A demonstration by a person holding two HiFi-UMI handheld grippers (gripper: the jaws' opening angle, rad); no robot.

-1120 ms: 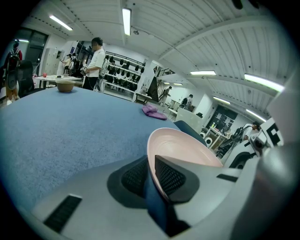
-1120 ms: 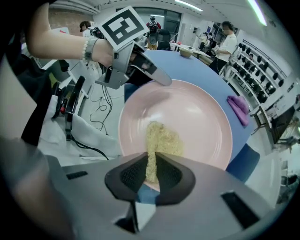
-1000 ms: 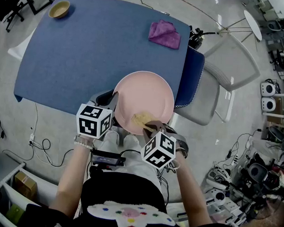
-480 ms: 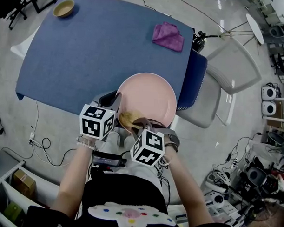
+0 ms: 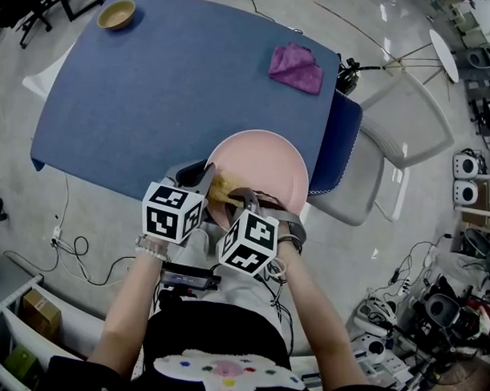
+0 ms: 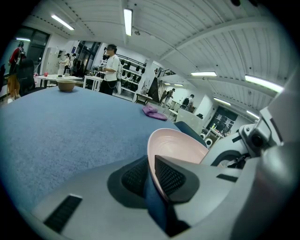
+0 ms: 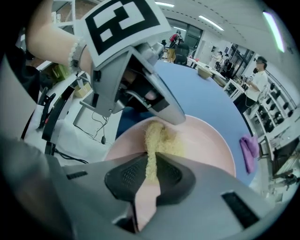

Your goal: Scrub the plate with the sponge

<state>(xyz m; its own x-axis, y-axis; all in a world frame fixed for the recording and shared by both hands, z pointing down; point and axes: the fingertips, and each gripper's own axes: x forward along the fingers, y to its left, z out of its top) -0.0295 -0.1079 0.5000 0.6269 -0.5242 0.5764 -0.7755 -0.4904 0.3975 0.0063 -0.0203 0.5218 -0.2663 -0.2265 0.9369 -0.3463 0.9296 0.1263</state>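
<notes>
A pink plate point(image 5: 262, 174) juts over the near edge of the blue table point(image 5: 169, 84). My left gripper point(image 5: 204, 181) is shut on the plate's near left rim; in the left gripper view the pink rim point(image 6: 154, 161) runs between the two ribbed pads. My right gripper point(image 5: 238, 200) is shut on a yellow sponge point(image 5: 223, 190), which lies on the plate's near left part, close to the left gripper. In the right gripper view the sponge point(image 7: 157, 140) sticks out from between the pads onto the plate point(image 7: 206, 145), just under the left gripper's body point(image 7: 140, 89).
A purple cloth point(image 5: 296, 68) lies at the table's far right. A small tan bowl point(image 5: 116, 14) stands at the far left corner. A white chair point(image 5: 375, 147) stands right of the table. Cables and boxes litter the floor around.
The right gripper has slid the sponge leftward across the plate's near part, from near its middle to beside the left gripper. The left gripper and the plate have kept still.
</notes>
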